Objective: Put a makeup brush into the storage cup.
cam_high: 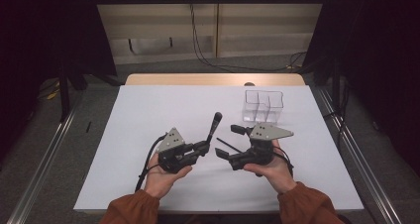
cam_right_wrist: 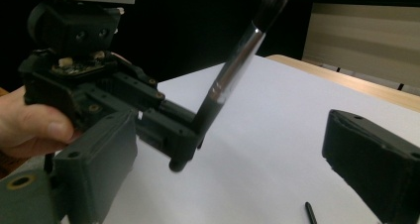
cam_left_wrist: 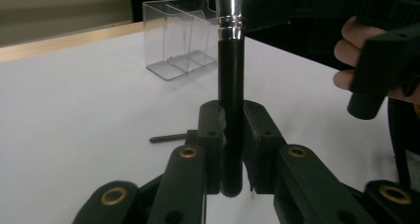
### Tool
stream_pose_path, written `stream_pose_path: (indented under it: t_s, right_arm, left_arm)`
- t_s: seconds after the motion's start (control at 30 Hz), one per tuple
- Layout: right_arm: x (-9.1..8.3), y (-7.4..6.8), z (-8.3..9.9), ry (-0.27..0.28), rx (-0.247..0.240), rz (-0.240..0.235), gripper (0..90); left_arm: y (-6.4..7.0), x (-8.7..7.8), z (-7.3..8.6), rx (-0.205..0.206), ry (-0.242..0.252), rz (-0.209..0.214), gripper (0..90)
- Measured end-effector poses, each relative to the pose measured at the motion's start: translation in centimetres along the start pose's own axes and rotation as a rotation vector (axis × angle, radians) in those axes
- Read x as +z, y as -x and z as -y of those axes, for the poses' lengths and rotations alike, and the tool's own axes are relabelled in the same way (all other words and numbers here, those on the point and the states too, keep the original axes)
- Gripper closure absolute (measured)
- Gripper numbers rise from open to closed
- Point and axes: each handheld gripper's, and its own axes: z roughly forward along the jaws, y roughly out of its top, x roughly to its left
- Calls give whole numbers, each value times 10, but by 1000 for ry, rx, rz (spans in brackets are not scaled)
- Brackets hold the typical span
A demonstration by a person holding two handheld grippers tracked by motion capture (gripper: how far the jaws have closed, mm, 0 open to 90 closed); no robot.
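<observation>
A makeup brush [cam_high: 214, 127] with a black handle, silver ferrule and dark bristles stands upright, its handle clamped in my left gripper [cam_high: 205, 145], which is shut on it. In the left gripper view the handle [cam_left_wrist: 231, 85] sits between the two pads. In the right gripper view the brush [cam_right_wrist: 233, 70] leans up to the right out of the left gripper [cam_right_wrist: 178, 135]. My right gripper [cam_high: 229, 141] is open just right of the brush, jaws wide apart and holding nothing. A thin black stick [cam_high: 229, 145] lies on the table between the grippers.
A clear plastic organizer [cam_high: 263, 106] with several compartments stands at the back right of the white table [cam_high: 148, 110]; it also appears beyond the brush [cam_left_wrist: 181, 35]. Metal rails run along the floor on both sides. Cables hang at the far wall.
</observation>
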Motion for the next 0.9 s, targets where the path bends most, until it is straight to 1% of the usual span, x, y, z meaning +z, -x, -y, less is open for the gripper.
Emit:
stream_pose_path:
  t_s: [0.03,0.07,0.1,0.13,0.2,0.3,0.37,0.47,0.6,0.63,0.67,0.73,0.77,0.8,0.9]
  right_arm:
    - [1,0,0,1,3,-3,113]
    - [2,1,1,0,10,-9,135]
    - [3,2,1,2,22,-9,151]
    - [5,2,1,3,24,-16,173]
    - [7,1,1,6,17,-23,211]
    - [10,0,-2,10,9,-36,275]
    - [12,0,-4,5,23,-44,313]
    - [16,1,-5,3,24,-47,402]
    - [18,3,-3,3,32,-63,497]
    - [18,3,-3,2,33,-64,516]
    - [18,3,-2,8,36,-68,558]
    - [18,4,-2,14,52,-67,580]
    - [18,5,-2,13,53,-62,622]
    - [18,5,-2,11,62,-69,660]
    - [18,8,-1,15,85,-71,713]
  left_arm:
    - [2,1,1,2,1,-4,796]
    - [2,1,1,4,-1,3,796]
    - [3,2,1,4,4,2,796]
    - [4,1,1,5,7,1,796]
    - [4,1,1,9,3,7,796]
    - [3,2,4,2,3,9,796]
    - [3,3,4,4,-2,11,796]
    - [4,4,5,6,-4,8,796]
    - [3,5,5,7,-3,20,796]
    - [4,6,6,9,-6,16,796]
    - [4,7,6,15,-10,13,796]
    - [4,8,8,16,-15,15,796]
    - [5,8,8,19,-17,15,795]
    - [4,8,8,19,-15,16,795]
    - [4,8,9,27,-16,16,795]
